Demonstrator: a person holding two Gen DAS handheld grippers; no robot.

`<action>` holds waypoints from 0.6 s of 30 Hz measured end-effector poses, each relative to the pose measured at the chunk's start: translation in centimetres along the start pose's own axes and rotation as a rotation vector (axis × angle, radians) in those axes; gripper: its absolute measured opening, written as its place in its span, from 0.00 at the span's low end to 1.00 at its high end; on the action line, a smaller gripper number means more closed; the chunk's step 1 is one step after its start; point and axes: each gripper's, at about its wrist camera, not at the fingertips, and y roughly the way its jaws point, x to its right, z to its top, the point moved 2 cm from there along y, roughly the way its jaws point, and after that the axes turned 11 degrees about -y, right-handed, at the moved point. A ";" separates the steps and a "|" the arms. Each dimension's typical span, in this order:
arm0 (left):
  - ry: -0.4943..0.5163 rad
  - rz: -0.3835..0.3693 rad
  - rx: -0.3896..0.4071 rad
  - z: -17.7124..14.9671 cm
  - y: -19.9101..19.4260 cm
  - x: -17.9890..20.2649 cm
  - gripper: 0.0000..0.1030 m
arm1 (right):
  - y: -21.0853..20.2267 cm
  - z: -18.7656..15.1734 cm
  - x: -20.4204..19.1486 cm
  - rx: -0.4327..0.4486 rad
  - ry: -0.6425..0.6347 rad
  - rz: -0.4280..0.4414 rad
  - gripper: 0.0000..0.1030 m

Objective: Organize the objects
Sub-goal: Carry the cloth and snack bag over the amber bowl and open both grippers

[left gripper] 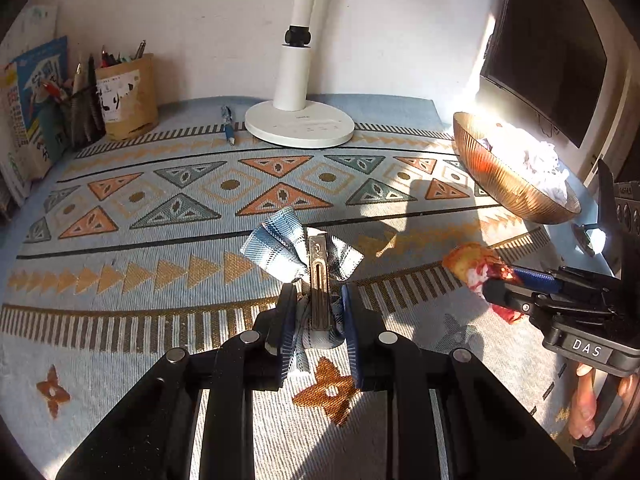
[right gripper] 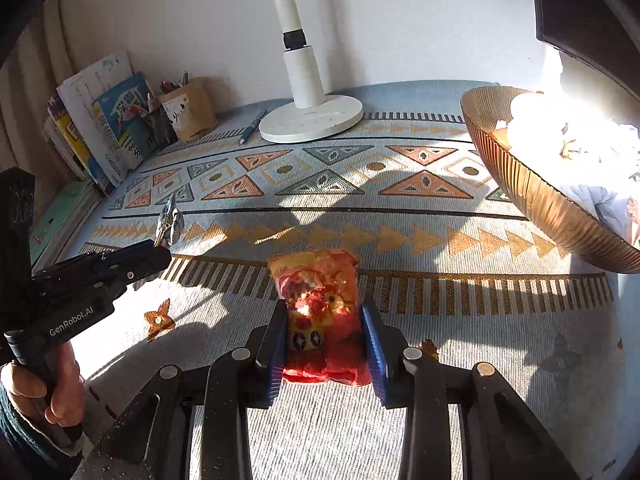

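- The left tongs (left gripper: pixel 318 312) pinch a plaid bow hair clip (left gripper: pixel 308 256), both blue pads narrowed onto the clip's lower end; the metal bar stands between them, its long axis pointing straight away from the camera, the fabric loops fanning out to either side above the desk (left gripper: pixel 120 248).
- The right tongs (right gripper: pixel 326 340) are closed partway around a red-and-orange snack packet (right gripper: pixel 316 304), one pad against each side edge (the packet fills the gap). Its long axis runs forward along the fingers, the far end lifted toward the back wall.
- In the left wrist view the right tongs and packet hang just to the right of the bow, apart from it.
- An amber ribbed bowl (right gripper: pixel 532 192) sits at the desk's right edge, holding pale crumpled things washed out by sunlight.
- A white lamp base (left gripper: pixel 300 124) stands at the back centre, a blue pen (left gripper: pixel 228 124) just left of it.
- Farther left are a brown pen holder (left gripper: pixel 128 96) and upright books (right gripper: pixel 100 128) against the wall.
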 end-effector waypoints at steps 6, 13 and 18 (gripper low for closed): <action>-0.040 -0.015 -0.002 -0.2 0.4 -0.9 0.19 | 0.4 -1.4 -0.3 -0.033 0.009 0.022 0.59; -0.037 0.001 -0.019 -0.4 0.9 -0.8 0.19 | 1.7 -0.6 -2.4 -0.061 -0.076 -0.113 0.36; 0.007 0.012 0.004 -0.2 0.5 0.1 0.19 | -0.3 -0.4 -3.1 0.035 -0.072 -0.070 0.31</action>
